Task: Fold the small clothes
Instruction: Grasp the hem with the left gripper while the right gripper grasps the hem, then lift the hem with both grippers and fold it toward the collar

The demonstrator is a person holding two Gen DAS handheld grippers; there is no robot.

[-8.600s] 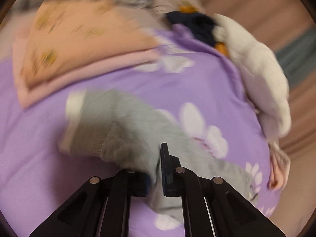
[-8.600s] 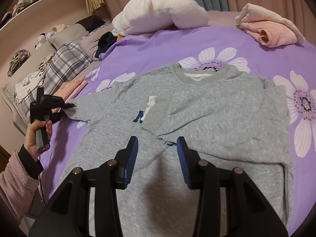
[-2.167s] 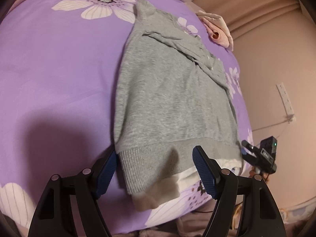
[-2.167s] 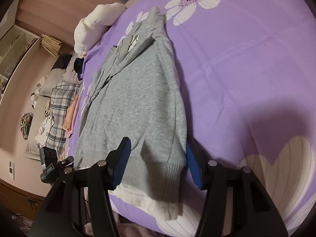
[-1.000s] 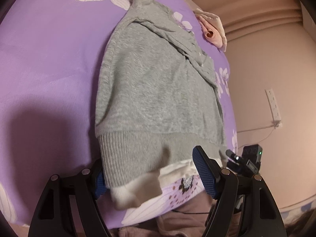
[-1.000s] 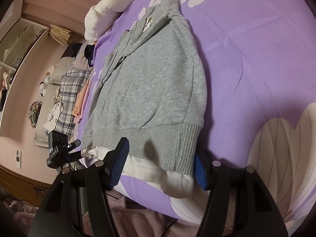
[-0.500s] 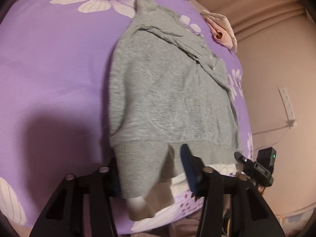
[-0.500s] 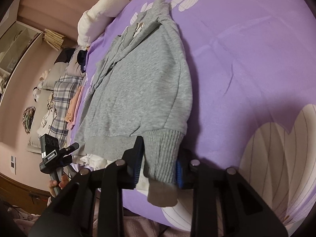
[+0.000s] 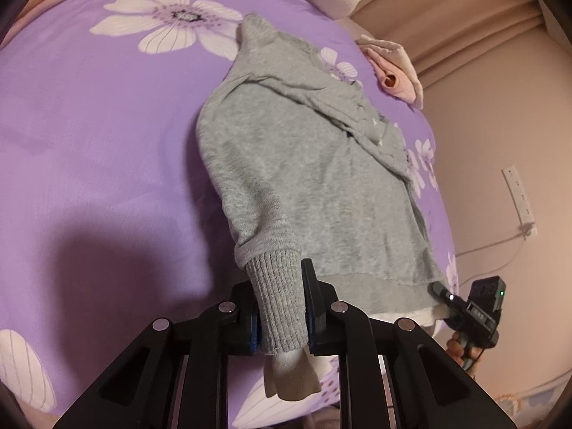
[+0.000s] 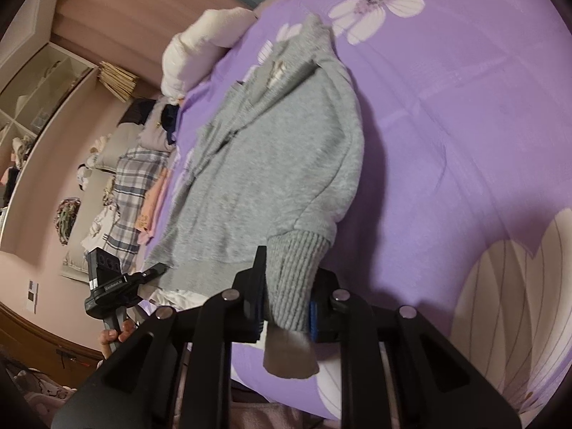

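Left wrist view: the left gripper sits bottom centre, jaws closing and already pinching the ribbed hem corner of the grey sweater, with a bit of white under-layer poking out below. The sweater runs from there up toward the top centre, lying on the purple flowered bedspread. Far right, low in the frame, you can see the right gripper biting the other hem corner. A pink folded garment sits upper right.

Right wrist view: same deal mirrored. The right gripper is bottom centre, jaws closing, clamped on its ribbed corner. The left gripper shows at lower left, on the hem. Plaid bedding is mid left, a white plush bundle up top.
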